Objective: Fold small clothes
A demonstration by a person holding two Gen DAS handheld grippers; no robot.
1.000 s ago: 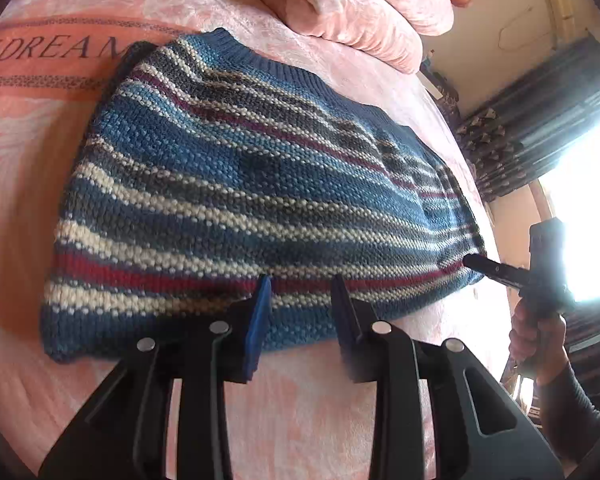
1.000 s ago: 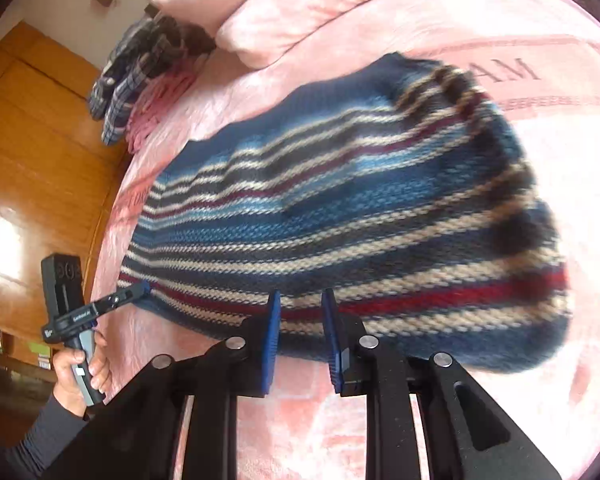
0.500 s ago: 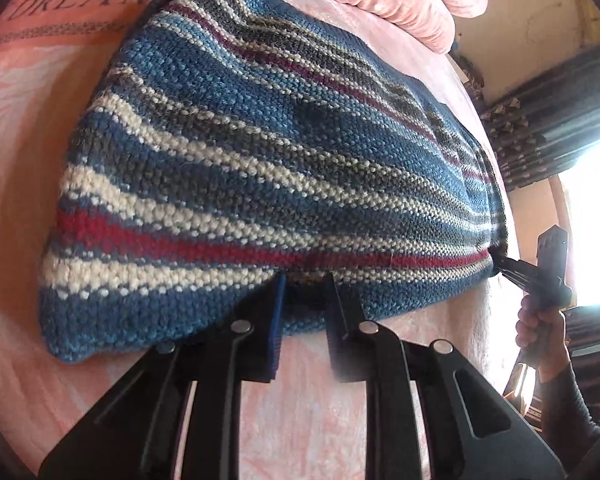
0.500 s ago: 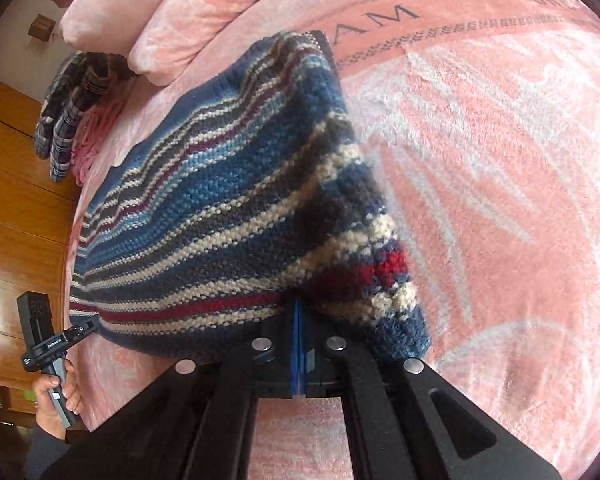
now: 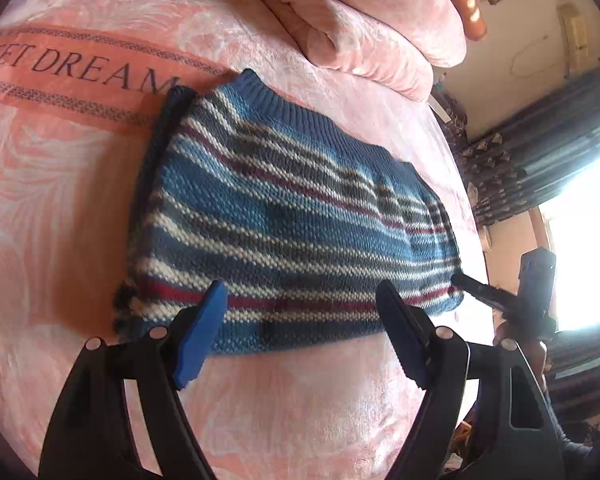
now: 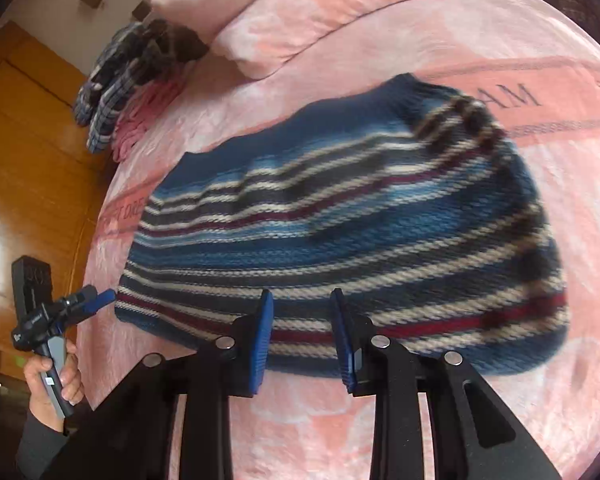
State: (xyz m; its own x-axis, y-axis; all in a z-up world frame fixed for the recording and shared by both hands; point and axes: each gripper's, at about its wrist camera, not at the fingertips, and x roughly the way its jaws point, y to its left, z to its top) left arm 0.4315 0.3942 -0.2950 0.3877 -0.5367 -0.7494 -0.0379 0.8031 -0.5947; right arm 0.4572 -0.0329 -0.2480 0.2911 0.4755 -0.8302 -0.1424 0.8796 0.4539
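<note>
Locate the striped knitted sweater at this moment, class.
In both wrist views the striped knitted sweater lies flat on the pink bedspread, just beyond the open left gripper and right gripper, below the pink pillows.

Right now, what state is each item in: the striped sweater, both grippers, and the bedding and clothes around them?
Striped sweater: folded, lying flat on the bed, held by neither gripper.
Left gripper: open wide, at the sweater's near edge.
Right gripper: open, empty, over the near edge.
Pink blanket: folded, stacked at the head of the bed.
Plaid garment: crumpled at the bed's edge.
Bedspread: spread out under the sweater.
</note>
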